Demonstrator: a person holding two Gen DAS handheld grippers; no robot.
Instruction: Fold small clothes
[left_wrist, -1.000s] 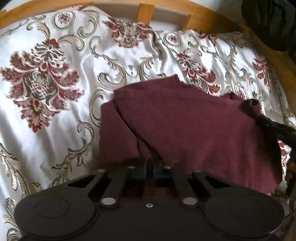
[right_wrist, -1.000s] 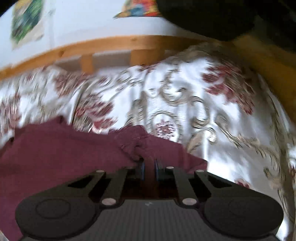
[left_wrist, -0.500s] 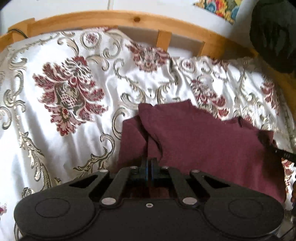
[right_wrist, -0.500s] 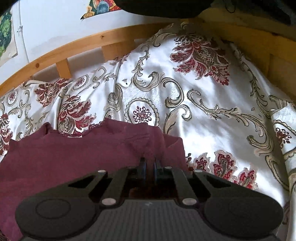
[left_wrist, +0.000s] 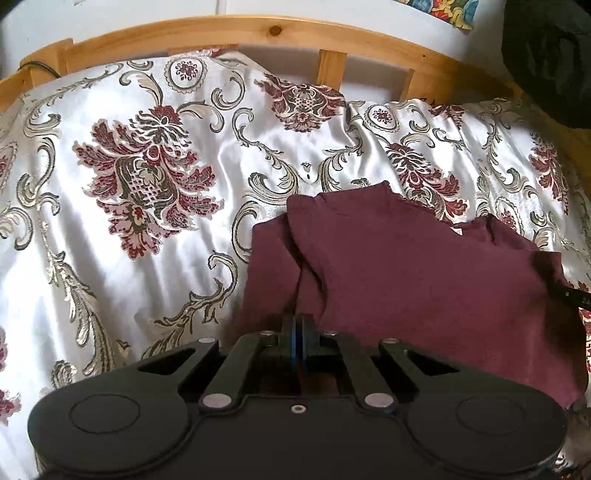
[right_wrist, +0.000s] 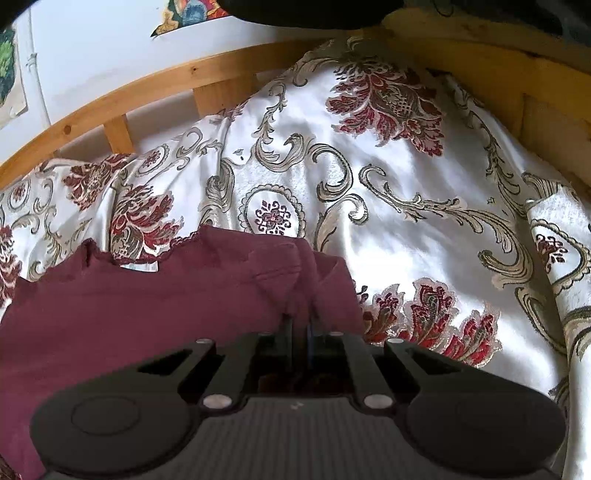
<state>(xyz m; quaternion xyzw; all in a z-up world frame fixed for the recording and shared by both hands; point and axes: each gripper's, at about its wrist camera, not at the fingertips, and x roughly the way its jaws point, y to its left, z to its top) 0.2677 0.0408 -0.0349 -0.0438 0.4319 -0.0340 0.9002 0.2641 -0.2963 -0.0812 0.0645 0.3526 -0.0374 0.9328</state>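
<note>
L gripper clamped on maroon garment L edge | R gripper pinching its R edge | garment spread betw both on floral bedspread | wood bed frame behind

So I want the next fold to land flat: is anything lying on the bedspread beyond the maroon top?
Nothing visible: both the left gripper and right gripper pinch the maroon top, and the bedspread beyond it shows only wrinkles.

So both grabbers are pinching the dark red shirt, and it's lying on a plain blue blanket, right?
Not quite: the bedspread isn't plain blue. It is shiny white with dark red flowers and grey-gold swirls, as both wrist views show. The rest holds: the left gripper and right gripper each pinch the dark red shirt.
</note>
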